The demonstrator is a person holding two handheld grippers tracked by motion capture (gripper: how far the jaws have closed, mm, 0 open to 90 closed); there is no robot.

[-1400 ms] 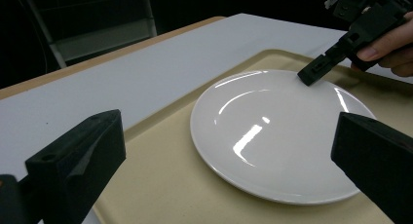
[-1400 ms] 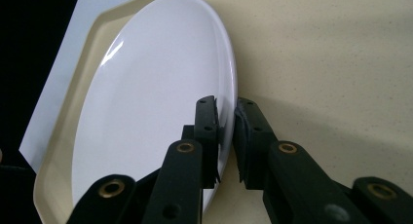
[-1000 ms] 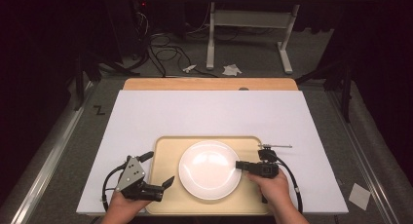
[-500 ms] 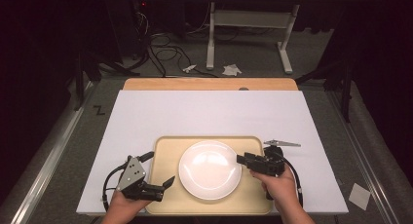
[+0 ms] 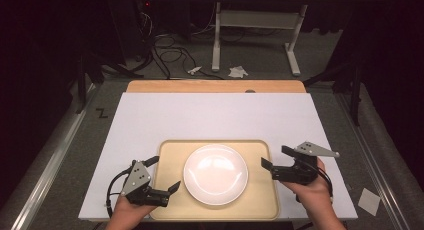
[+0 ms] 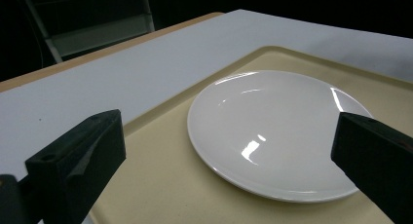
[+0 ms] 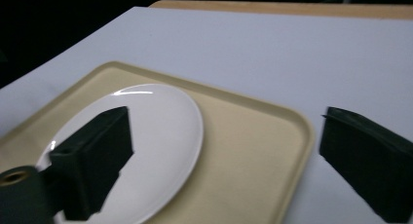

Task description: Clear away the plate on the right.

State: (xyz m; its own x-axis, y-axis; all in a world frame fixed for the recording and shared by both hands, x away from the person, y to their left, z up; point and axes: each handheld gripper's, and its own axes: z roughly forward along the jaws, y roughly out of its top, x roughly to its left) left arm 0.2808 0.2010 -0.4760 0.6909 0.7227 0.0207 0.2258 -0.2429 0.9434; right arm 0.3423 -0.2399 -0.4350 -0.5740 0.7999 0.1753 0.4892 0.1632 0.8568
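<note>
The plate (image 5: 215, 174) is round, plain white and glossy, with a shallow raised rim and bright light reflections on its face; it carries nothing. It lies flat at the middle of a beige tray (image 5: 260, 155), which has rounded corners and a low lip and sits at the near edge of a white table (image 5: 215, 115). The left gripper (image 5: 166, 183) is at the tray's left side, above the tray's near-left part, just beside the plate's left edge and apart from it. Its jaws are spread wide with nothing between them; in the left gripper view the plate (image 6: 277, 131) lies ahead and below, framed between the two jaws. The right gripper (image 5: 274, 157) is at the tray's right edge, near the plate's right side but clear of it, raised above the tray. Its jaws have just been opening and now stand fully spread, with nothing gripped. In the right gripper view the plate (image 7: 160, 131) lies to the left, partly behind the left jaw, while the tray (image 7: 253, 151) corner falls between the jaws.
</note>
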